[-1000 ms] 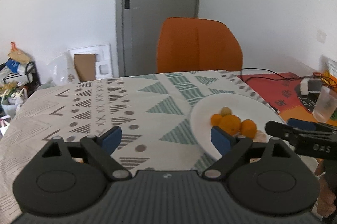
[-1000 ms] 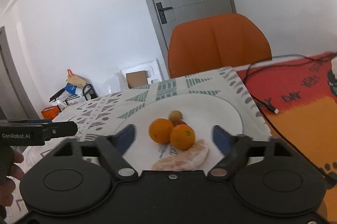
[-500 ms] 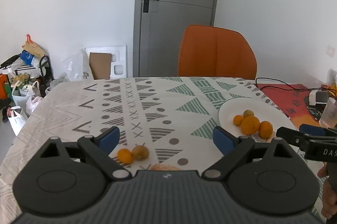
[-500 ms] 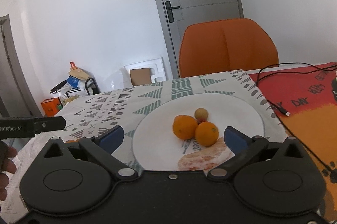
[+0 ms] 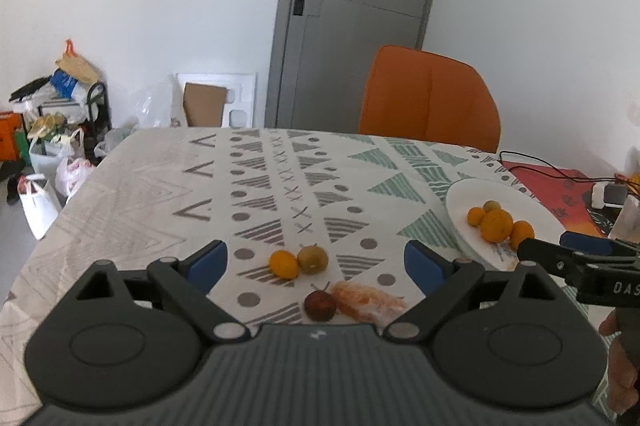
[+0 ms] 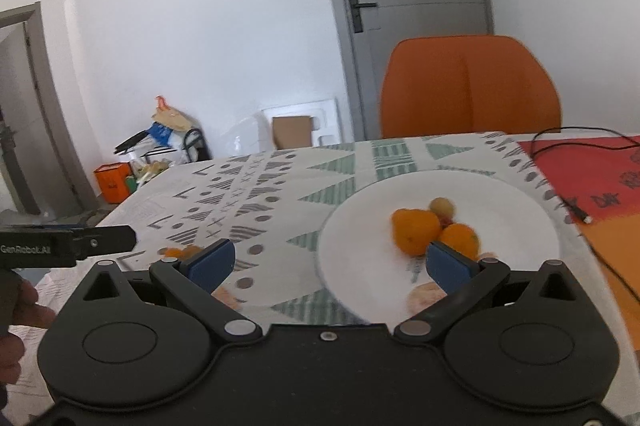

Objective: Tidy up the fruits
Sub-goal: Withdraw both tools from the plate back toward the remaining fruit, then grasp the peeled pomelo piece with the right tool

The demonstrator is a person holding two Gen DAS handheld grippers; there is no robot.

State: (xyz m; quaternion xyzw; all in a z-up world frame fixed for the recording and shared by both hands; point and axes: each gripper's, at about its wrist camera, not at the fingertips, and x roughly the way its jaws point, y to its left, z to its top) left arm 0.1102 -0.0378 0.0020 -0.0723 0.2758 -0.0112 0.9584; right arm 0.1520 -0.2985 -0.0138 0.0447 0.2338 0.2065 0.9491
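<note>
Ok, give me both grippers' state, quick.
Left gripper: open, holding nothing.
Right gripper: open, holding nothing; jaws have just been opening.

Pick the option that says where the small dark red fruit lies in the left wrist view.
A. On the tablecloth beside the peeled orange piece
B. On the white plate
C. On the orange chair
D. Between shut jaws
A: the dark red fruit sits on the tablecloth, right beside the peeled orange piece, well apart from the white plate.
</note>
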